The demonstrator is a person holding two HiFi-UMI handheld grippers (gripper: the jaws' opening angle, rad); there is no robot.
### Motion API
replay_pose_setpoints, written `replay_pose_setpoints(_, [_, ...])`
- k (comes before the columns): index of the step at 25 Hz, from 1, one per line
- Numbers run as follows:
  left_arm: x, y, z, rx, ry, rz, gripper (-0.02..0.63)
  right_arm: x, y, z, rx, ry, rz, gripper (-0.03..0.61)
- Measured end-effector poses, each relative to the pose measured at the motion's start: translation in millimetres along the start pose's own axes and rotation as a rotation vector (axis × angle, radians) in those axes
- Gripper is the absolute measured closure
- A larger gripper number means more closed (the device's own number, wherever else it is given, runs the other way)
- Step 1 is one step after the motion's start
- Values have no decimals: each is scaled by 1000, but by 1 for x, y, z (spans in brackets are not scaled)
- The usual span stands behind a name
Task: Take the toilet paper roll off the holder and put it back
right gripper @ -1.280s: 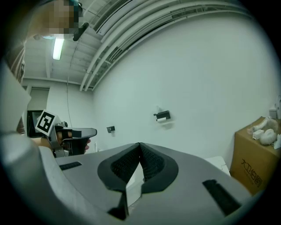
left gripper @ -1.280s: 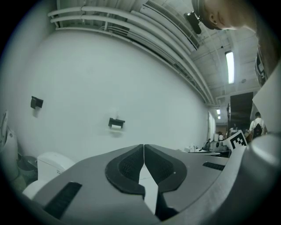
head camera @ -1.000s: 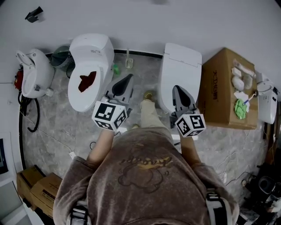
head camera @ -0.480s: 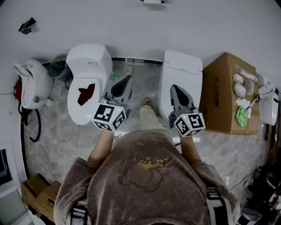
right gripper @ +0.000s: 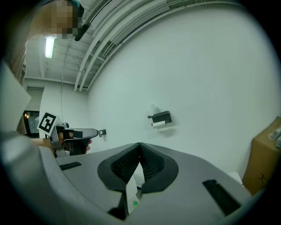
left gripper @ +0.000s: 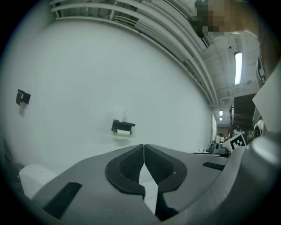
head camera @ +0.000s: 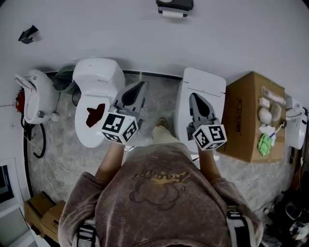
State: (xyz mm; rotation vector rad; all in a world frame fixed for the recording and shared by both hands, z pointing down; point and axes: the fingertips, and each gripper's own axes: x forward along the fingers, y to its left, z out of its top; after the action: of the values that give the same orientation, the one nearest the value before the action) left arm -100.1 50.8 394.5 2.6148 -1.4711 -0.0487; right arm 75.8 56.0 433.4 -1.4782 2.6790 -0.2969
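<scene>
As I judge it, nothing of the task is done yet. The toilet paper roll (head camera: 172,14) sits in its black holder (head camera: 174,5), which is fixed on the white wall (head camera: 241,38) above the strip of floor (head camera: 154,96) between two toilets, and both tools are well apart from it. The left gripper (left gripper: 143,146) has its tongs pressed together with nothing between them. The right gripper (right gripper: 139,144) is the same, its pads meeting at the tips and empty. Both point level toward the wall, and in each gripper view the holder stands ahead and somewhat higher than the tips. So the whole job is left: to come to the wall, spread the tongs, pinch the roll, draw it off the holder and then set it back. For moving, the way forward is the floor strip, which is bounded by the open left toilet (head camera: 98,103) with something red in its bowl and by the closed right toilet (head camera: 200,91). A cardboard box (head camera: 248,116) stands just beside the right toilet, at its far side. Around the holder the wall is bare, and only a small black hook (head camera: 28,34) hangs on it, far toward the left edge. I think both arms have free room to rise there, though the toilets' edges at each side of the person leave little room for a sideways step.
</scene>
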Motion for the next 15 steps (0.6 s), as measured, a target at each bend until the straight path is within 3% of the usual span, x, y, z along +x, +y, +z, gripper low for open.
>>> replay_pose_setpoints(15, [106, 68, 46, -10, -60, 66, 591, 110, -75, 30, -8, 20, 57, 583])
